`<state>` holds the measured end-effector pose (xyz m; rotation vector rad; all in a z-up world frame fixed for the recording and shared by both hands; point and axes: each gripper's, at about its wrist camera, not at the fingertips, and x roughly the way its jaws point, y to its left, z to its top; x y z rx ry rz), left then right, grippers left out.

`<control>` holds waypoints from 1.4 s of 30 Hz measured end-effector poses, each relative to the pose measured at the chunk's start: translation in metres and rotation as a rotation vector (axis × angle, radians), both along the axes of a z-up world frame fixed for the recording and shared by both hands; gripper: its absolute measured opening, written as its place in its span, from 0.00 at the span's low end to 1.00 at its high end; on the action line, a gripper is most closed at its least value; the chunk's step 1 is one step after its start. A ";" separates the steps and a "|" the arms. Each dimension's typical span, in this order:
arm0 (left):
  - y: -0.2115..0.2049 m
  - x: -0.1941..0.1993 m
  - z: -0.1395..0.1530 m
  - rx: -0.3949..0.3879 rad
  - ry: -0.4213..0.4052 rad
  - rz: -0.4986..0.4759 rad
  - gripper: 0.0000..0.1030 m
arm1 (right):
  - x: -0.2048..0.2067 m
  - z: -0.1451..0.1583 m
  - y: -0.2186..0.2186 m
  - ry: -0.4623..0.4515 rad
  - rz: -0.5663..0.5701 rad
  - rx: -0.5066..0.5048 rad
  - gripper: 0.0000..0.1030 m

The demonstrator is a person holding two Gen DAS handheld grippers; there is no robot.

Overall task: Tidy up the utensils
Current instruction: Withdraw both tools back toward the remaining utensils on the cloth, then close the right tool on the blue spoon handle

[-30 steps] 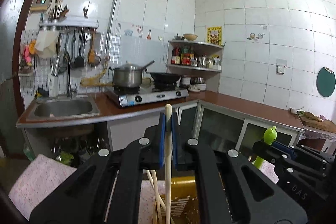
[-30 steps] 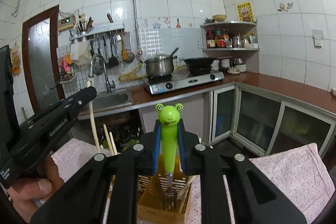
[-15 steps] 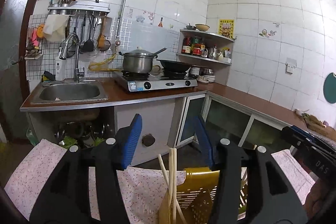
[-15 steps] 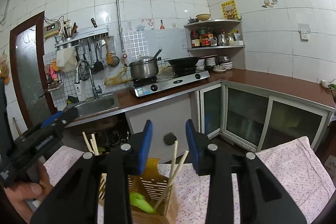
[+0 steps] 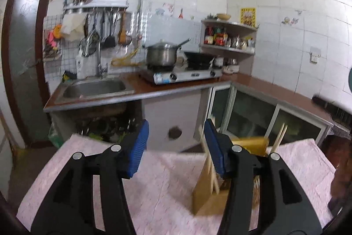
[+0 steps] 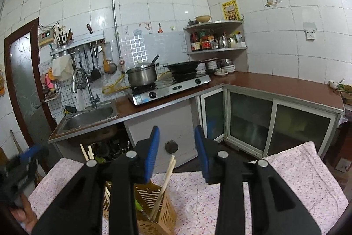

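A tan slotted utensil holder stands on the pink flowered tablecloth; it also shows in the left wrist view, partly behind my right finger. Wooden chopsticks lean in it, with more chopsticks at its other side. A green fork handle lies low inside the holder. My left gripper is open and empty, above the cloth left of the holder. My right gripper is open and empty, above and behind the holder.
A kitchen counter runs behind the table with a sink, a gas stove, a steel pot and a wok. Glass cabinet doors stand below. The left gripper's body shows at the left edge.
Both grippers opened: the left let go of a chopstick and the right let go of the green frog fork, both now in the holder. Both grippers have since pulled back and up.
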<state>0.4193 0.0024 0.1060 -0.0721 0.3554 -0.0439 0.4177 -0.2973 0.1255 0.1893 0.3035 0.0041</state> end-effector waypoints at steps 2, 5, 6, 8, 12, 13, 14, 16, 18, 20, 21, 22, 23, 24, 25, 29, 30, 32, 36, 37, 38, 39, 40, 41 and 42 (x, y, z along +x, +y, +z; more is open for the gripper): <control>0.008 -0.009 -0.012 -0.003 0.049 0.012 0.50 | -0.005 0.000 -0.004 0.017 -0.016 0.004 0.34; 0.016 -0.027 -0.034 0.050 0.107 0.032 0.50 | -0.016 -0.006 -0.006 0.083 -0.007 0.010 0.34; 0.021 -0.035 -0.045 0.047 0.138 0.035 0.49 | -0.026 -0.011 -0.004 0.103 -0.016 -0.019 0.34; 0.028 -0.047 -0.062 0.024 0.184 0.032 0.50 | -0.041 -0.025 -0.005 0.143 -0.025 -0.056 0.34; 0.037 -0.083 -0.106 -0.032 0.294 0.034 0.49 | -0.087 -0.073 -0.011 0.269 -0.057 -0.073 0.34; 0.036 -0.091 -0.114 -0.027 0.304 0.029 0.49 | -0.099 -0.084 -0.011 0.298 -0.056 -0.064 0.34; 0.034 -0.103 -0.120 -0.017 0.311 0.034 0.49 | -0.110 -0.094 -0.010 0.327 -0.056 -0.052 0.34; 0.031 -0.126 -0.128 -0.027 0.318 0.012 0.49 | -0.137 -0.113 -0.005 0.379 -0.062 -0.039 0.34; 0.029 -0.150 -0.131 -0.017 0.302 0.001 0.49 | -0.162 -0.123 0.004 0.389 -0.050 -0.055 0.34; 0.029 -0.171 -0.136 -0.022 0.314 -0.015 0.49 | -0.183 -0.131 0.012 0.398 -0.052 -0.070 0.34; 0.029 -0.176 -0.137 -0.025 0.325 -0.026 0.49 | -0.193 -0.137 0.014 0.413 -0.045 -0.056 0.34; 0.029 -0.184 -0.141 -0.021 0.341 -0.036 0.49 | -0.200 -0.140 0.015 0.426 -0.041 -0.041 0.34; 0.027 -0.189 -0.144 -0.017 0.354 -0.042 0.49 | -0.206 -0.146 0.018 0.441 -0.029 -0.034 0.34; 0.027 -0.194 -0.148 -0.022 0.373 -0.053 0.49 | -0.210 -0.150 0.021 0.455 -0.018 -0.036 0.34; 0.027 -0.198 -0.153 -0.032 0.393 -0.064 0.49 | -0.214 -0.154 0.022 0.461 -0.013 -0.034 0.34; 0.027 -0.204 -0.163 -0.029 0.428 -0.078 0.49 | -0.214 -0.159 0.026 0.480 0.002 -0.027 0.34; 0.026 -0.203 -0.162 -0.036 0.431 -0.080 0.49 | -0.213 -0.159 0.028 0.482 0.007 -0.021 0.34; 0.024 -0.202 -0.161 -0.041 0.434 -0.085 0.49 | -0.212 -0.160 0.033 0.484 0.016 -0.021 0.34; 0.019 -0.193 -0.155 -0.043 0.443 -0.093 0.49 | -0.205 -0.161 0.043 0.497 0.039 -0.014 0.34; 0.018 -0.190 -0.153 -0.041 0.444 -0.091 0.49 | -0.202 -0.163 0.046 0.503 0.049 -0.006 0.34; 0.017 -0.187 -0.152 -0.039 0.444 -0.093 0.49 | -0.200 -0.164 0.049 0.510 0.054 -0.005 0.34; 0.015 -0.183 -0.150 -0.035 0.448 -0.098 0.49 | -0.195 -0.165 0.053 0.517 0.064 0.000 0.34; 0.014 -0.179 -0.150 -0.031 0.452 -0.099 0.49 | -0.191 -0.166 0.057 0.522 0.069 0.003 0.34; 0.013 -0.176 -0.149 -0.030 0.451 -0.096 0.49 | -0.190 -0.168 0.059 0.528 0.071 0.003 0.34; 0.012 -0.173 -0.147 -0.028 0.447 -0.093 0.49 | -0.185 -0.169 0.063 0.538 0.080 0.013 0.34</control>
